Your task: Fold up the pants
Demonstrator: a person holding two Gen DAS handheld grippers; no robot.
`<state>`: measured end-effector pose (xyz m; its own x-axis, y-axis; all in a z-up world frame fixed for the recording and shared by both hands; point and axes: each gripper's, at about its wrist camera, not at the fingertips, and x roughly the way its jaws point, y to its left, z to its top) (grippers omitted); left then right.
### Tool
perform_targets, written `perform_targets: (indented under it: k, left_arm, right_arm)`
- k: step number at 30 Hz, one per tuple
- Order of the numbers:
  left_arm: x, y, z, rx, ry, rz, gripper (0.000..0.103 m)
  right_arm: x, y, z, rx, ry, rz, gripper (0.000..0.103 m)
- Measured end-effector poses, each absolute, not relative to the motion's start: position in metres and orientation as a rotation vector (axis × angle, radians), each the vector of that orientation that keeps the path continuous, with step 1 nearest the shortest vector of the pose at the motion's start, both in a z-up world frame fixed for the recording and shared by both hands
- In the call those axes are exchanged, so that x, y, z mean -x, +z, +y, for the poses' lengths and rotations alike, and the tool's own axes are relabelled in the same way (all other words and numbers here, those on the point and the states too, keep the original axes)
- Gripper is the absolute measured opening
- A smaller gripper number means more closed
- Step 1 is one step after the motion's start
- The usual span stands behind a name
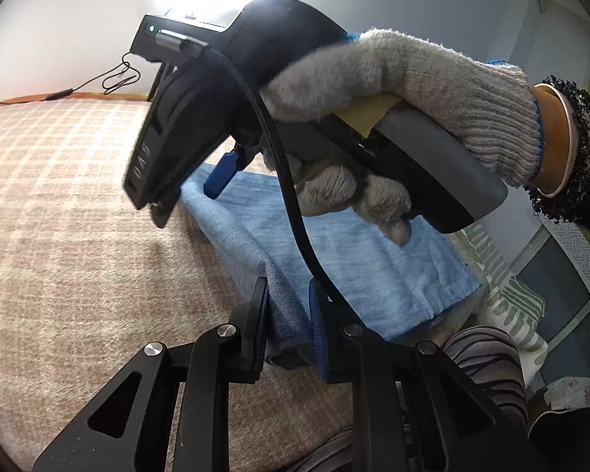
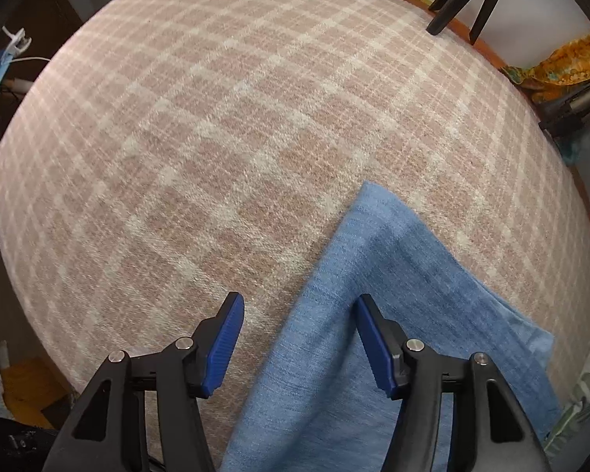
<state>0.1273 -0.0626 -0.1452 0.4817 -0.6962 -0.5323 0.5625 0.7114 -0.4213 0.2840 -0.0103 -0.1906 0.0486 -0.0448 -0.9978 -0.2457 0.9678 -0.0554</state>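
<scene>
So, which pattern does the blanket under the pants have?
The blanket has a pinkish-brown and cream check pattern, clearest in the right wrist view.

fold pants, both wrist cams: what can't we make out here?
- Pants: waistband and leg ends unseen; the right wrist view's bottom edge and the open right claw cut them off.
- Fold count: unclear. In the left wrist view the gloved hand and its device cover the cloth's middle.
- Left claw: shut on the pants; how many layers it pinches is hidden between its pads.
- Plaid bed cover: near edge out of frame.

Blue denim pants — folded, flat on checked blanket
</scene>
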Motion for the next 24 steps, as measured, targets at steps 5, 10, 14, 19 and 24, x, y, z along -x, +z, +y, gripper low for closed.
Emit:
perform_targets:
  k: [5, 10, 14, 19, 24]
  left_arm:
    - [-0.127, -0.147, -0.067, 0.192, -0.754, 0.749, 0.018]
    - [-0.130, -0.150, -0.065, 0.192, -0.718, 0.774, 0.025]
    - [-0.136, -0.156, -0.061, 0.225, -0.677, 0.820, 0.040]
    - [-0.140, -0.160, -0.059, 0.252, -0.722, 0.843, 0.037]
    - [-0.137, -0.150, -0.070, 0.208, -0.790, 0.822, 0.018]
  right_arm:
    - [-0.280, -0.194, -0.017, 0.234, 0.144, 1.518, 0.030]
    - [-0.270, -0.185, -0.041, 0.134, 0.169, 1.469, 0.012]
    - [-0.260, -0.174, -0.067, 0.032, 0.184, 1.420, 0.008]
    - [-0.246, -0.162, -0.094, -0.082, 0.200, 1.350, 0.007]
    - [-0.220, -0.158, -0.136, -0.207, 0.214, 1.275, 0.006]
